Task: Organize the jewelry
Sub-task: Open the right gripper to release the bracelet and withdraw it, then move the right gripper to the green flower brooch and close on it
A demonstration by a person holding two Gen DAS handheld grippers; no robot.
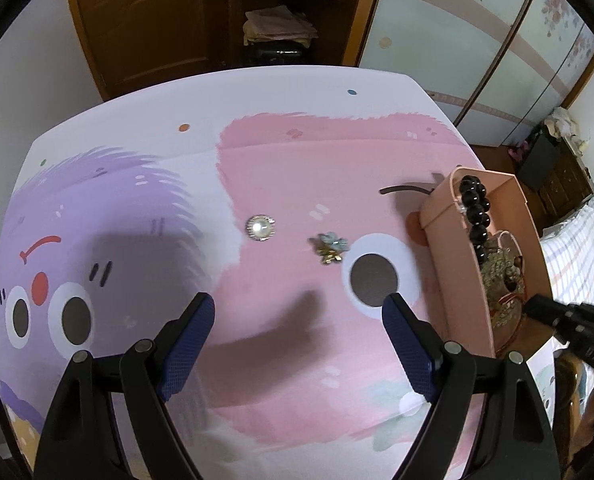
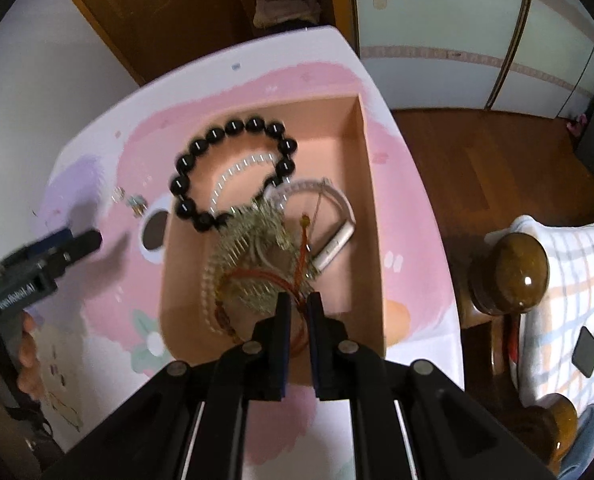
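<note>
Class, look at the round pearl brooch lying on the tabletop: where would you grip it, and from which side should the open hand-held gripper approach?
Grip the pearl brooch across its outer rim, coming from above. It appears to lie flat, domed and round, so no side is better. The left hand-held gripper already stands open and pointing down, wide enough to straddle it.

Glossy black bead bracelet point(image 2: 233, 172); matt pink box point(image 2: 367, 200); pearly brooch point(image 1: 261, 227).

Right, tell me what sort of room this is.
Probably a bedroom: a bed with checked bedding and a wooden bedpost beside the table, and a pastel wardrobe behind.
</note>
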